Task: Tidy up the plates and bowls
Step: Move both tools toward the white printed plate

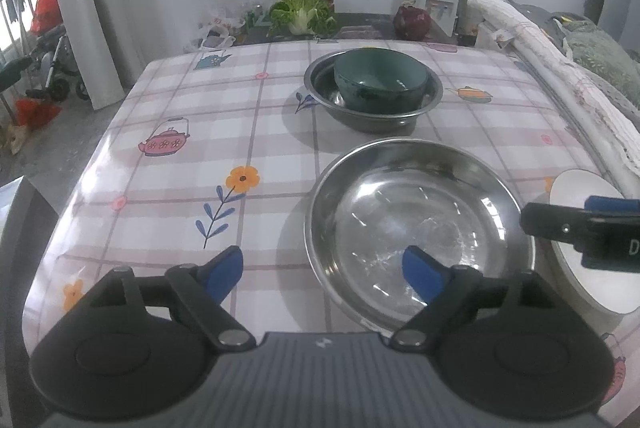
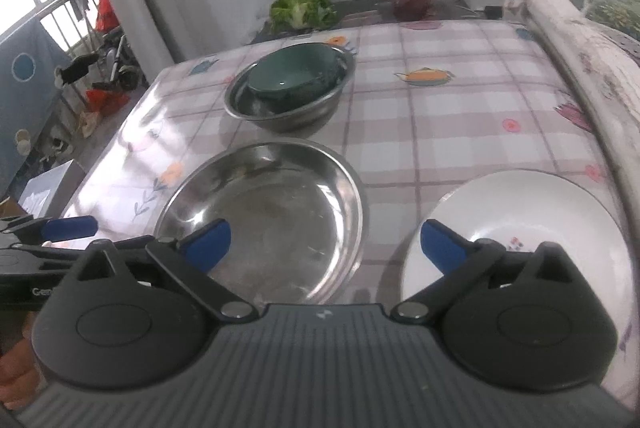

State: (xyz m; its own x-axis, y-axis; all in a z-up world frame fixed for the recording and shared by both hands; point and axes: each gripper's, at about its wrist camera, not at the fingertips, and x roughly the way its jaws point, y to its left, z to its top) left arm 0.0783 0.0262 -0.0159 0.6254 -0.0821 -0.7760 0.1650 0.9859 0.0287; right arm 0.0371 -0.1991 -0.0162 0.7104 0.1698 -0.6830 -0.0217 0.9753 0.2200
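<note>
A wide steel dish (image 1: 420, 228) (image 2: 272, 216) lies on the checked tablecloth close in front of me. Beyond it, a dark green bowl (image 1: 380, 80) (image 2: 296, 74) sits inside a steel bowl (image 1: 352, 116) (image 2: 288, 120). A white plate (image 1: 588, 268) (image 2: 516, 224) rests at the right. My left gripper (image 1: 324, 274) stands open over the dish's near left rim, nothing between its blue pads. My right gripper (image 2: 326, 248) is open too, spanning the gap between dish and plate; one of its fingers (image 1: 580, 224) shows in the left wrist view, over the plate.
A rolled white bundle (image 1: 560, 68) (image 2: 580, 48) lines the table's right edge. Green leafy vegetable (image 1: 302, 14) (image 2: 304, 8) and a dark red round object (image 1: 412, 22) (image 2: 412, 0) sit past the far edge. The table's left edge drops to a cluttered floor.
</note>
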